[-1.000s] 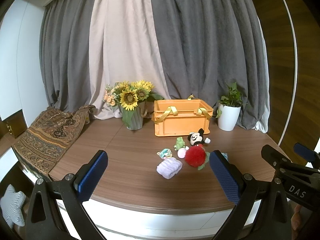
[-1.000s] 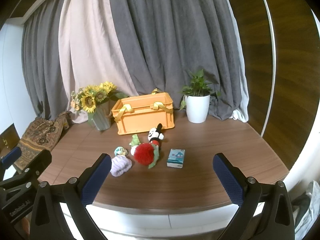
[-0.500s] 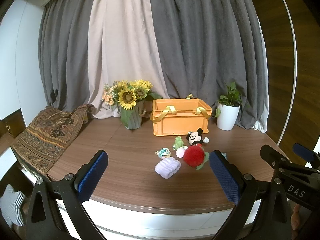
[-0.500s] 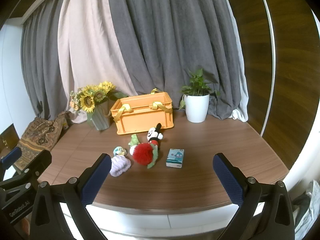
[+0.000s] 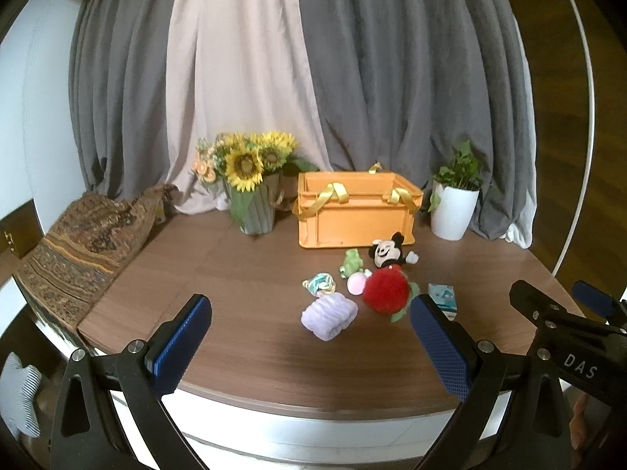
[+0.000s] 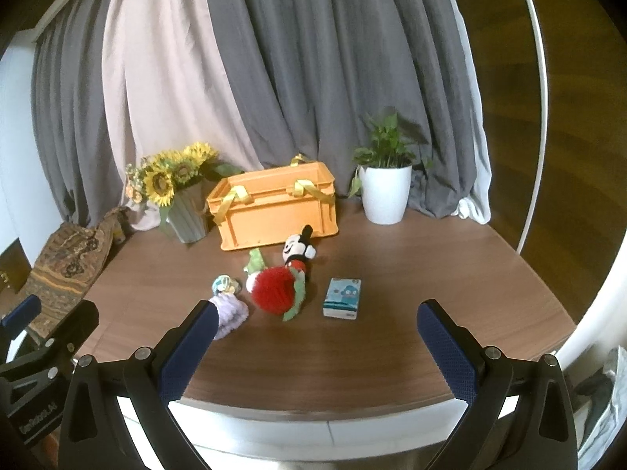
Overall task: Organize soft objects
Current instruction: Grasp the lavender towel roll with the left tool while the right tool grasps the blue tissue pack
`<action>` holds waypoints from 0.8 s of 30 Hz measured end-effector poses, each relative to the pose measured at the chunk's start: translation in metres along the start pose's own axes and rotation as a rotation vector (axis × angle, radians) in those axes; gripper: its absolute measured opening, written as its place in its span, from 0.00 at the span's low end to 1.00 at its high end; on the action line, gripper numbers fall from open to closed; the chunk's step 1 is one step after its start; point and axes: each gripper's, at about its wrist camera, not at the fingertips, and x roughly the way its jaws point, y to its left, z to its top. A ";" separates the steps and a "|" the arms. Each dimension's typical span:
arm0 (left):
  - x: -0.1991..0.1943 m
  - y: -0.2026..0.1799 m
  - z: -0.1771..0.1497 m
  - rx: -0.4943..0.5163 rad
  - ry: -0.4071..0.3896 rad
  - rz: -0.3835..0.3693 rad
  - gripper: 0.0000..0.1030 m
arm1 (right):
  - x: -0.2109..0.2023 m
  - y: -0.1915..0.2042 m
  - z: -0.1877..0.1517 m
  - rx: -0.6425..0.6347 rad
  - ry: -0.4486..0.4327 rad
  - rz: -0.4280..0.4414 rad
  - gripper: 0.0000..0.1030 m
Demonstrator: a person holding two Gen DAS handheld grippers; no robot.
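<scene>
Six soft toys (image 5: pixel 385 291) clustered before one orange plastic crate (image 5: pixel 354 215), one small blue-white box (image 6: pixel 341 297) beside. Left gripper (image 5: pixel 309 338), right gripper (image 6: pixel 317 348): fingers spread, empty.

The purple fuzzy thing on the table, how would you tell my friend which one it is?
Find the orange crate at the back of the wooden table; a little pile of toys lies in front of it. The lilac ribbed plush roll is the toy nearest the table's front edge, left of the red fluffy ball. It is the only pale purple one.
</scene>
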 end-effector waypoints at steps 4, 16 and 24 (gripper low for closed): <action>0.031 -0.001 -0.003 0.004 0.032 -0.008 0.99 | 0.025 0.000 -0.001 -0.014 0.026 -0.009 1.00; 0.134 0.000 -0.014 0.086 0.128 -0.055 0.95 | 0.122 0.010 -0.013 -0.045 0.133 -0.054 0.99; 0.199 -0.002 -0.028 0.121 0.250 -0.124 0.92 | 0.179 0.011 -0.019 -0.031 0.203 -0.131 0.99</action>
